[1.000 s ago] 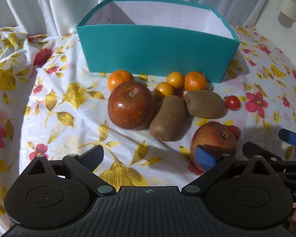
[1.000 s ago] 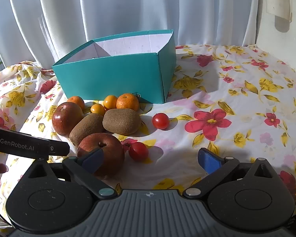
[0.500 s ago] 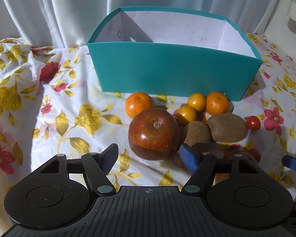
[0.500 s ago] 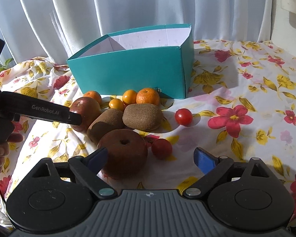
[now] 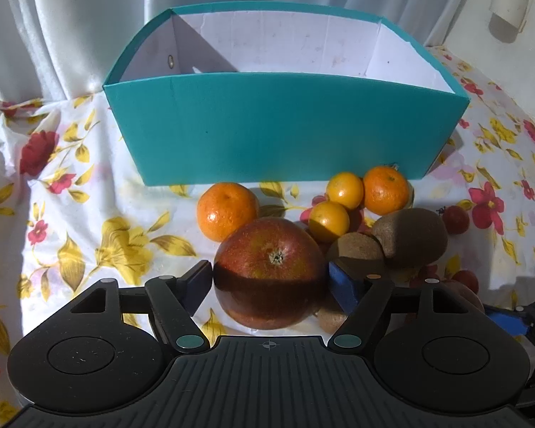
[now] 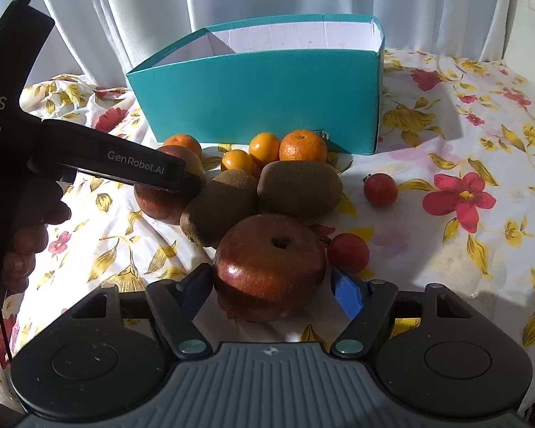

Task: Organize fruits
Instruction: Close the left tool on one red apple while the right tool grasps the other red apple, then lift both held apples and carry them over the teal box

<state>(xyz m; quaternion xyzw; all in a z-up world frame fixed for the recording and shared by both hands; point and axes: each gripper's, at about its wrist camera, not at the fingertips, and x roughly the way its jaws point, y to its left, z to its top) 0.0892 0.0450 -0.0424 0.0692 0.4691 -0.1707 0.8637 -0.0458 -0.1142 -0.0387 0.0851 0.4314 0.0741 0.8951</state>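
A teal box [image 5: 285, 128] with a white inside stands at the back, also in the right wrist view [image 6: 264, 100]. My left gripper [image 5: 270, 280] has its fingers on both sides of a red apple [image 5: 269, 260] that sits on the cloth. My right gripper [image 6: 270, 283] brackets a second red apple [image 6: 269, 256] the same way. Whether the pads press either apple I cannot tell. Behind lie two kiwis [image 6: 297, 187], several oranges [image 5: 226, 210] and two cherry tomatoes [image 6: 380, 189].
The flowered tablecloth [image 6: 463, 192] covers the table, with open cloth to the right of the fruit. White curtains [image 6: 232, 0] hang behind the box. The left tool's body [image 6: 117, 166] reaches in over the fruit pile from the left in the right wrist view.
Both grippers moved forward over the last second. Each now has a red apple between its fingers, and both jaws have narrowed around them.
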